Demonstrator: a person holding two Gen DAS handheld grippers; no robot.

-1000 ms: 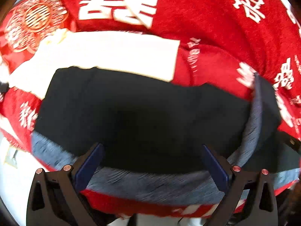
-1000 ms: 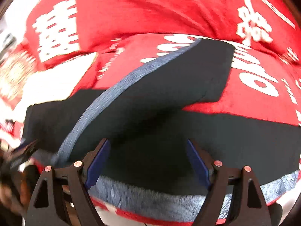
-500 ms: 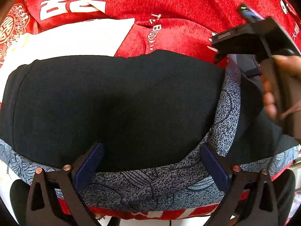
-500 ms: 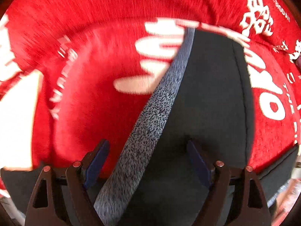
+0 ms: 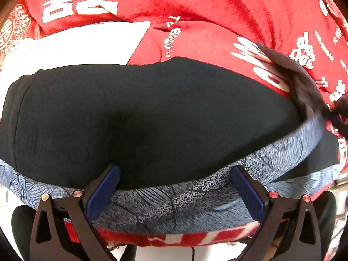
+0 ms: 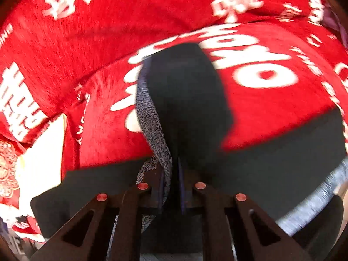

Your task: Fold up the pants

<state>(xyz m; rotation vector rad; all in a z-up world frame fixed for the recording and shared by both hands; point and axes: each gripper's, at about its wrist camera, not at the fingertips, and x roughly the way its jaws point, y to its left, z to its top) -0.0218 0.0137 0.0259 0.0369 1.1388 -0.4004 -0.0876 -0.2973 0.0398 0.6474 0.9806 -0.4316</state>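
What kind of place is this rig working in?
Probably a home, likely on a bed or sofa, though no frame shows the room. A plush red blanket with white lettering covers a soft, lumpy surface, black pants are spread on it, and a white cloth lies beside them.

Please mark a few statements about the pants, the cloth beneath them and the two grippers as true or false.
1. The right gripper is shut on the pants. True.
2. The left gripper is clamped on the waistband. False: it is open, nothing pinched.
3. The pants lie on a red cloth with white lettering. True.
4. The pants are white. False: black with a grey patterned band.
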